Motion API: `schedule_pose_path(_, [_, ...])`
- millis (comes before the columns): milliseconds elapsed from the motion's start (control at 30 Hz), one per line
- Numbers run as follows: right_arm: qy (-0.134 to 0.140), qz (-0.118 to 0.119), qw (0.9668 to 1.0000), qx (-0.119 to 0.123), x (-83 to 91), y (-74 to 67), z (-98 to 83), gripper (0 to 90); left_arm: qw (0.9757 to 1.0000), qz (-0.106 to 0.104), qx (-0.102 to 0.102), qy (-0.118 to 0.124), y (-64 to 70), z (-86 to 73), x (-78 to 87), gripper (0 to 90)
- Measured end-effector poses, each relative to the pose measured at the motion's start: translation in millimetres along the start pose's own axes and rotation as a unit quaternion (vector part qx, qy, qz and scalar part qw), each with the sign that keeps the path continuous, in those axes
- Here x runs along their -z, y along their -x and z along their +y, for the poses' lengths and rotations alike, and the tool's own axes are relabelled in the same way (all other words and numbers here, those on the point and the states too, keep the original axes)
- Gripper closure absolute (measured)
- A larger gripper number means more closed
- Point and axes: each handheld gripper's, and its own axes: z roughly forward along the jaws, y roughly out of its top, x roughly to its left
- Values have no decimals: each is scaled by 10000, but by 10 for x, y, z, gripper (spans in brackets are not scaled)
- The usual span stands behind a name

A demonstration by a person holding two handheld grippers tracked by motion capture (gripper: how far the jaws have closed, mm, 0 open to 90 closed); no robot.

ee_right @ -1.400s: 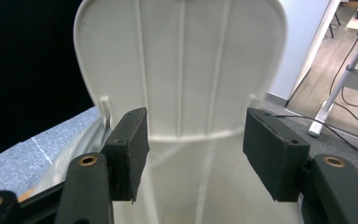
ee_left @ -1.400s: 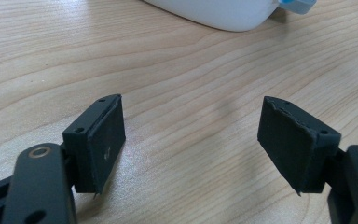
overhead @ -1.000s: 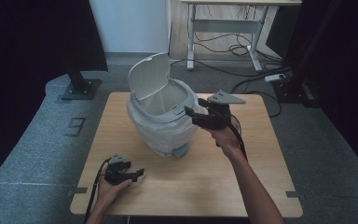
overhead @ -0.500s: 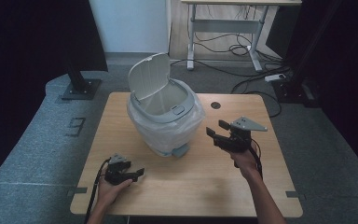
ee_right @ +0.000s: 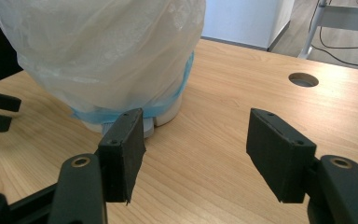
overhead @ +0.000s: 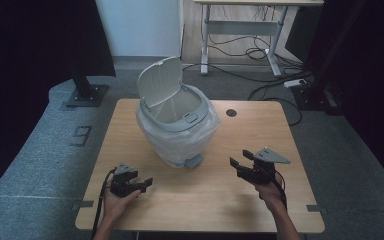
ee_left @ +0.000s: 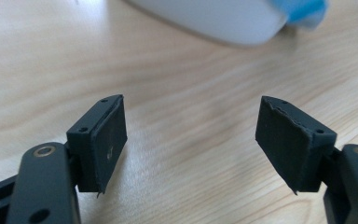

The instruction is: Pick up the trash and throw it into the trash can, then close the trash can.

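Now both grippers sit low over the table point(overhead: 280, 125) with nothing between their jaws: the left gripper point(overhead: 139, 184) rests spread open near the front edge, and the right gripper point(overhead: 241, 160) hangs released, to the right of the bin point(overhead: 177, 131). The bin stands mid-table, a little left of centre, its lid point(overhead: 160, 82) tipped up and a clear bag point(ee_right: 107, 51) draped over its rim and down its sides. The work looks like fitting that bag, and it seems near done. To finish well, keep the jaws clear of the thin plastic unless pinching it on purpose, and steady the bin's base before tugging. Against a second ago, the right gripper has come away from the bin's rim, down and toward the person; the left has hardly moved.
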Motion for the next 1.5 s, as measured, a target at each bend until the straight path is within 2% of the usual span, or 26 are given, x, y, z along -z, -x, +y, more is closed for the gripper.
schedule_pose_path(133, [-5, 0, 10000, 10, 15, 8, -16, 370, 9995, -64, 19, 316, 24, 103, 117, 236])
schedule_pose_path(200, [-19, -20, 10000, 7, 15, 13, -26, 370, 9989, -165, 37, 434, 36, 170, 175, 233])
schedule_pose_path(333, [-54, -48, 10000, -48, 20, 37, -65, 370, 9976, -302, -79, 619, 82, 332, 288, 216])
schedule_pose_path(567, [-151, -89, 9998, -125, 51, 81, -160, 372, 9927, -491, -186, 1088, 135, 714, 530, 200])
schedule_pose_path(667, [-153, -103, 9996, -192, 75, 106, -189, 373, 9906, -516, -317, 1226, 169, 883, 608, 191])
schedule_pose_path(867, [-190, -113, 9994, -257, 94, 126, -236, 374, 9891, -489, -513, 1289, 222, 1123, 674, 169])
schedule_pose_path(1000, [-186, -180, 9993, -284, 93, 129, -260, 374, 9888, -388, -527, 1343, 231, 1258, 700, 167])
schedule_pose_path(1267, [-232, -227, 9990, -313, 90, 142, -291, 374, 9883, -357, -520, 1388, 191, 1457, 732, 159])
schedule_pose_path(1500, [-214, -306, 9987, -340, 91, 135, -297, 378, 9855, -284, -639, 1545, 188, 1593, 804, 179])
